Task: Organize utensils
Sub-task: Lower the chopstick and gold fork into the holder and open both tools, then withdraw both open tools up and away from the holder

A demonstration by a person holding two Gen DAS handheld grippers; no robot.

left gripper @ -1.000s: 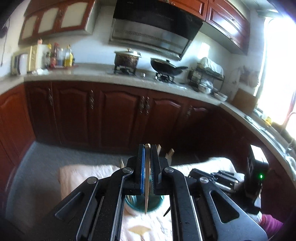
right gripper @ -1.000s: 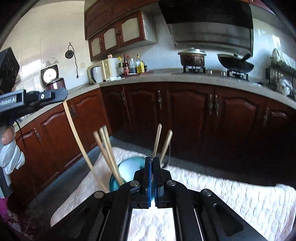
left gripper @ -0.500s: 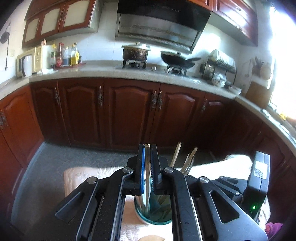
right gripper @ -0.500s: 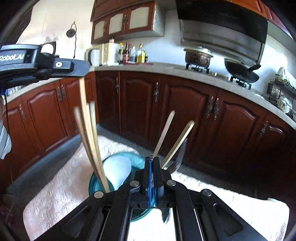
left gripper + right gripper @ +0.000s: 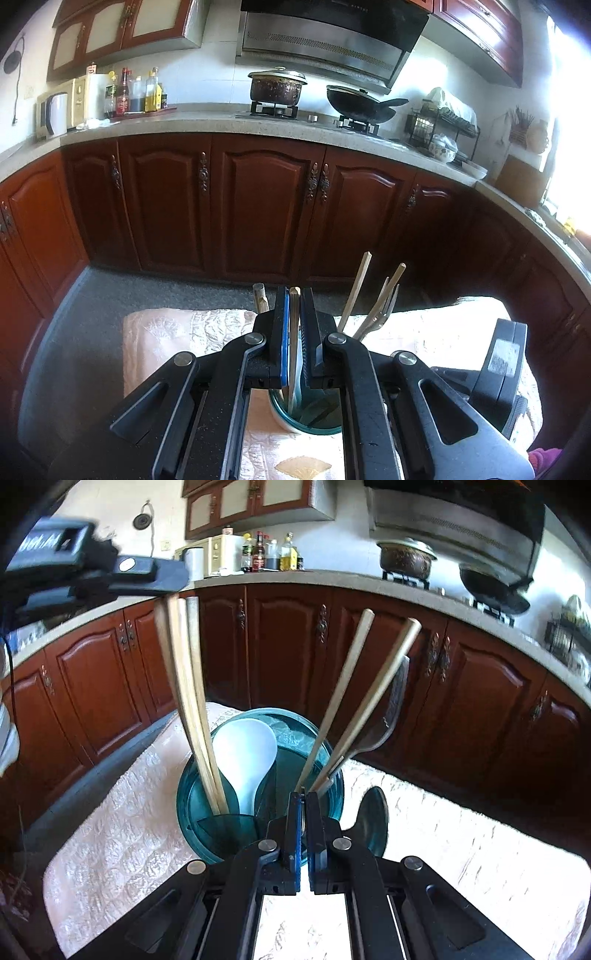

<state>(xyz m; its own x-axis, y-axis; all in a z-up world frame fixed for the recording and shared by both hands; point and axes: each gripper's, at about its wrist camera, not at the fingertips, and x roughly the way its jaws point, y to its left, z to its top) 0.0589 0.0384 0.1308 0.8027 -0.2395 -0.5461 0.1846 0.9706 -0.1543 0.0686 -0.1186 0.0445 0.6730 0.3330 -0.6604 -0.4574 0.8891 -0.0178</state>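
A wooden chopstick [image 5: 294, 332] is clamped upright in the left gripper [image 5: 294, 325], its lower end inside the teal utensil holder [image 5: 207, 797] on the cloth-covered surface [image 5: 461, 834]; the right gripper [image 5: 303, 812] is held over the near rim, fingers clenched on a thin metal handle; bare cloth is seen rightward

Round teal translucent plastic utensil holder [image 5: 236, 823] sits on a pale pink quilted cloth [image 5: 122, 834] with an embossed floral pattern. Tan wooden chopsticks [image 5: 184, 686] at 11 o'clock of the holder, white plastic rice paddle [image 5: 247, 753] beside them. Cabinets [image 5: 266, 206] are reddish-brown wood; countertop [image 5: 207, 123] is speckled beige.
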